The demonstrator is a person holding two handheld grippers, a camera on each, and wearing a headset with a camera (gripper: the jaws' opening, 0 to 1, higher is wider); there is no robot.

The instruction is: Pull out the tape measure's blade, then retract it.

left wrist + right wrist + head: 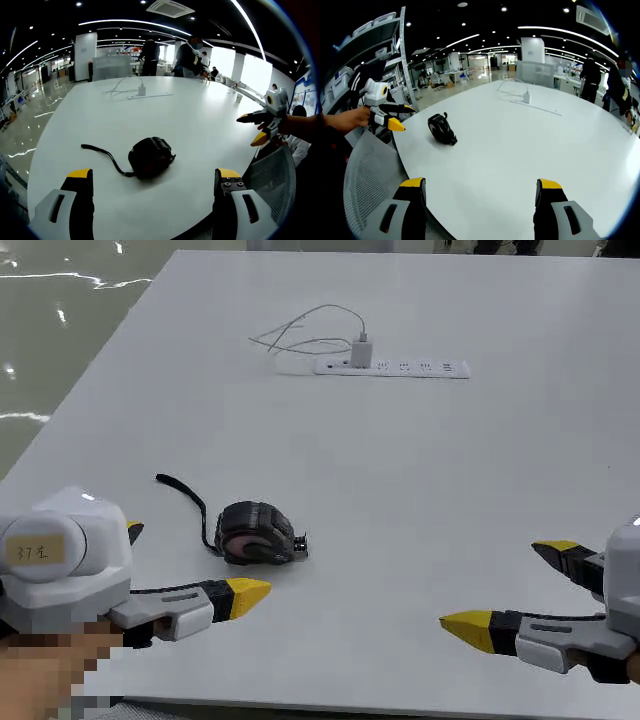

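The white table (420, 540) is the largest thing, and it takes nearly all of the head view. We hold the two claws over its near edge, and both are empty.

The left claw (195, 560) is at the near left. Its yellow-tipped jaws are spread wide and touch nothing. The right claw (492, 585) is at the near right, and its jaws are spread wide in the same way, with only bare table between them.

A long white power strip (400, 367) lies flat at the far middle of the table. A white charger (361, 352) is plugged into its left part, and a thin white cable (300, 330) makes loose loops to the left of it.

The tape measure (258, 533) lies on the near left part of the table. Its case is dark with a reddish side. It is just beyond the left claw, a little farther than the tips, and apart from both jaws. In the left gripper view we see it straight ahead, in the middle of the gap between the two jaws. It is well apart from the right claw, to that claw's left and a little farther.

A black strap (185, 495) runs from the left side of the case and curves to the far left, flat on the table. At the right side of the case we see the small end hook (300, 543) of the blade, close against the case.
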